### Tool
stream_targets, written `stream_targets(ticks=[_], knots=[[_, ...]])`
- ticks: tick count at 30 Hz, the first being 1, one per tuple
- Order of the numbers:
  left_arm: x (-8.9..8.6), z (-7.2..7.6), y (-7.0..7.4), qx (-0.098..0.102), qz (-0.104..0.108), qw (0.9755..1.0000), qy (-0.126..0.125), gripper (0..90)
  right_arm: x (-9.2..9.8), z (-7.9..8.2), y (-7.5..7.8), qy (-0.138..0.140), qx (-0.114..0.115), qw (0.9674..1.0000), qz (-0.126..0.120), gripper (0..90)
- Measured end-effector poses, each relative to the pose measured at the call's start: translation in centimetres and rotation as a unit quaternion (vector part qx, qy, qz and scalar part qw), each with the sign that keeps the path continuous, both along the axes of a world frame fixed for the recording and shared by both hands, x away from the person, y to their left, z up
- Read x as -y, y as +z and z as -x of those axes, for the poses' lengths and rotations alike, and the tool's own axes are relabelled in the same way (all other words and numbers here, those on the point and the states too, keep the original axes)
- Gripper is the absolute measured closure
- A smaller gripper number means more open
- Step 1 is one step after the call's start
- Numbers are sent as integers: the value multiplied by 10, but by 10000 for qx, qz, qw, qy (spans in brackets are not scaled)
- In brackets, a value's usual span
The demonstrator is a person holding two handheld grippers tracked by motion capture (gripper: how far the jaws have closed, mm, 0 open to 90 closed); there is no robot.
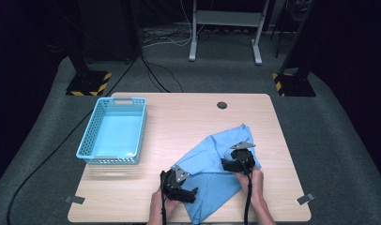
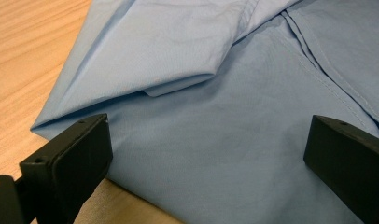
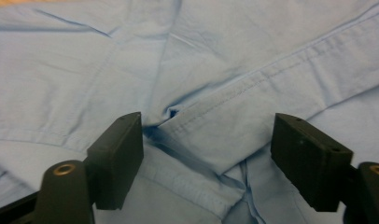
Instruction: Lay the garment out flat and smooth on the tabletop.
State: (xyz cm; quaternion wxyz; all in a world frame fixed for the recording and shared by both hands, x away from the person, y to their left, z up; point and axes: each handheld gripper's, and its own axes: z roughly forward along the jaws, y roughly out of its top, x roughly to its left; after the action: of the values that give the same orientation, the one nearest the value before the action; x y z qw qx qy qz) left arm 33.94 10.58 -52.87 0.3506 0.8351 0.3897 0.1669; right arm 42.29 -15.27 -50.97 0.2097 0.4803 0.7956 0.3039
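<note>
Blue shirt (image 1: 212,159) on table (image 1: 179,117); both claws over it; basket (image 1: 114,131) left.

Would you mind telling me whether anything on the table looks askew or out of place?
The light blue cotton shirt lies crooked, loosely folded, its lower corner hanging over the wooden table's near edge. The turquoise perforated plastic basket sits empty. Nothing looks spilled or damaged.

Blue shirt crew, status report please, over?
Left gripper open, right gripper open, both over the cloth. Blue shirt lies partly folded on table, unheld. Basket stands apart; nothing blocking.
</note>
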Motion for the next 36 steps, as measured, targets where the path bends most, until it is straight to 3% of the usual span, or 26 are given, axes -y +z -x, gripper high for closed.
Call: stream_targets(ticks=[9,11,21,23,27,31,36], knots=[[0,0,0,1,1,10000,0,9,3,-17,-2,-456,286,9972,527,229],[0,0,0,1,1,10000,0,9,10,-23,-2,-542,228,9973,435,223],[0,0,0,0,2,10000,1,9,33,-58,3,-1008,195,9938,424,211],[0,0,0,0,2,10000,0,9,37,-61,4,-1018,91,9944,256,197],[0,0,0,1,1,10000,0,9,45,-52,8,-974,55,9952,-54,161],[0,0,0,1,1,10000,1,9,56,-33,10,-913,98,9954,-288,114],[0,0,0,0,-2,10000,0,9,75,-7,11,-974,233,9932,-587,66]])
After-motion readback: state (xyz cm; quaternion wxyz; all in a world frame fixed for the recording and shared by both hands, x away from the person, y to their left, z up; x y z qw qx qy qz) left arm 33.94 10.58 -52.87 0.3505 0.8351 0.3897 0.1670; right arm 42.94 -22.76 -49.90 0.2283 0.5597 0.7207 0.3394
